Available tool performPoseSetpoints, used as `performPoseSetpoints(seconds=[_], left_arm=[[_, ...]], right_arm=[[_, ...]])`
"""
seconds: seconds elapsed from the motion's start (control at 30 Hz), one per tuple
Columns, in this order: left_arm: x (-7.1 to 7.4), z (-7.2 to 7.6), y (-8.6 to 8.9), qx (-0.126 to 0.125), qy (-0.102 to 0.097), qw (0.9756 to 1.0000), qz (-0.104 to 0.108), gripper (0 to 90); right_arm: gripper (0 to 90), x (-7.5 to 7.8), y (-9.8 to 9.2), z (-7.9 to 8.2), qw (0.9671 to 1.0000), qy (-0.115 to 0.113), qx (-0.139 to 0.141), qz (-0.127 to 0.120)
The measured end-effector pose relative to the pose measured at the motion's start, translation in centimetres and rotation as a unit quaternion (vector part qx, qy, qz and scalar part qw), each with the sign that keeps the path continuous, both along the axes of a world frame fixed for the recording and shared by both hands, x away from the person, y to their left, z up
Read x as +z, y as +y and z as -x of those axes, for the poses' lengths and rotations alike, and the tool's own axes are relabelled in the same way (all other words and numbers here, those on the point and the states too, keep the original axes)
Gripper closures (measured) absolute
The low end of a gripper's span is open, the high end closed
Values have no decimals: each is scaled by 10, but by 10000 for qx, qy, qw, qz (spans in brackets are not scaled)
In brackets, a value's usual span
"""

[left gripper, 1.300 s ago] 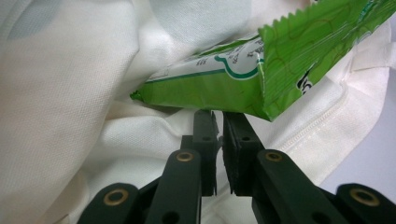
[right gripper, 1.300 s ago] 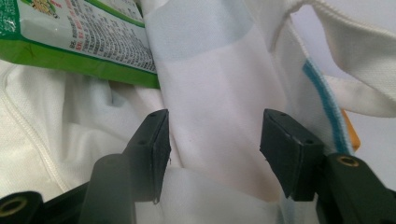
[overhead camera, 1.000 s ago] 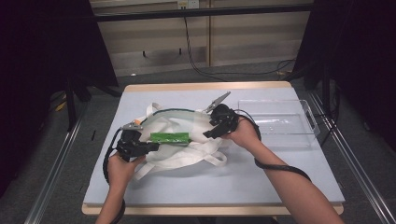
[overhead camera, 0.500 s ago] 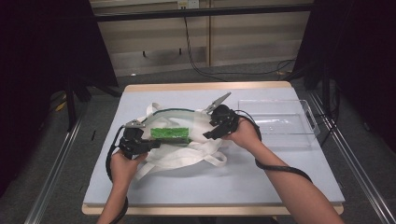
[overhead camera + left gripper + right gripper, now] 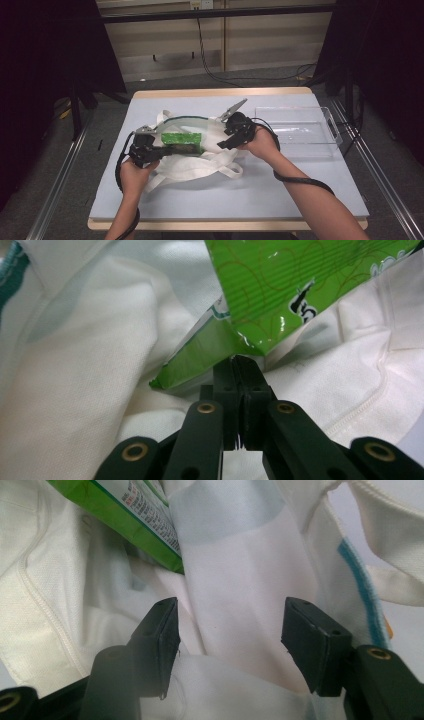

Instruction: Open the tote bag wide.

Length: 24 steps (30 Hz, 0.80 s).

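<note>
A white cloth bag (image 5: 200, 162) with long handles lies crumpled in the middle of the pale blue table (image 5: 280, 200). A shiny green packet (image 5: 181, 139) rests in the bag's mouth. My left gripper (image 5: 146, 149) sits at the packet's left end. In the left gripper view its jaws (image 5: 243, 360) are shut together on the corner of the green packet (image 5: 300, 285), with the bag's cloth (image 5: 75, 365) all around. My right gripper (image 5: 234, 134) is at the bag's right rim. It is open (image 5: 230, 615), its jaws either side of a fold of white cloth (image 5: 240, 570), the packet (image 5: 135, 515) just beyond.
A clear plastic tray (image 5: 300, 131) stands at the right of the table, close behind my right hand. The bag's loose handles (image 5: 225, 172) trail toward the front. Bare table lies in front and to the far left.
My left gripper has slid a little forward and right, carrying the green packet deeper into the bag's mouth. The right gripper has hardly moved.
</note>
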<state>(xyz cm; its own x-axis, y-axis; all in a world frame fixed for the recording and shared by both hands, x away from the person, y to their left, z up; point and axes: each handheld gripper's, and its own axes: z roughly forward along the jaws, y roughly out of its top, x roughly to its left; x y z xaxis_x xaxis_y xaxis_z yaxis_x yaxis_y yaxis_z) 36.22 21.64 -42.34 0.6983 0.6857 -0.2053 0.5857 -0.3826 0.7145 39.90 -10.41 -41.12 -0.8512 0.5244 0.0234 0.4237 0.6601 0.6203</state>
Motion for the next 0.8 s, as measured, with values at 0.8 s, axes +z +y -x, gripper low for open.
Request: performPoseSetpoints(seconds=[0.8], left_arm=[[2,1,8,287,-129,9995,-56,762]], right_arm=[[389,4,5,5,9999,-2,147,-39]])
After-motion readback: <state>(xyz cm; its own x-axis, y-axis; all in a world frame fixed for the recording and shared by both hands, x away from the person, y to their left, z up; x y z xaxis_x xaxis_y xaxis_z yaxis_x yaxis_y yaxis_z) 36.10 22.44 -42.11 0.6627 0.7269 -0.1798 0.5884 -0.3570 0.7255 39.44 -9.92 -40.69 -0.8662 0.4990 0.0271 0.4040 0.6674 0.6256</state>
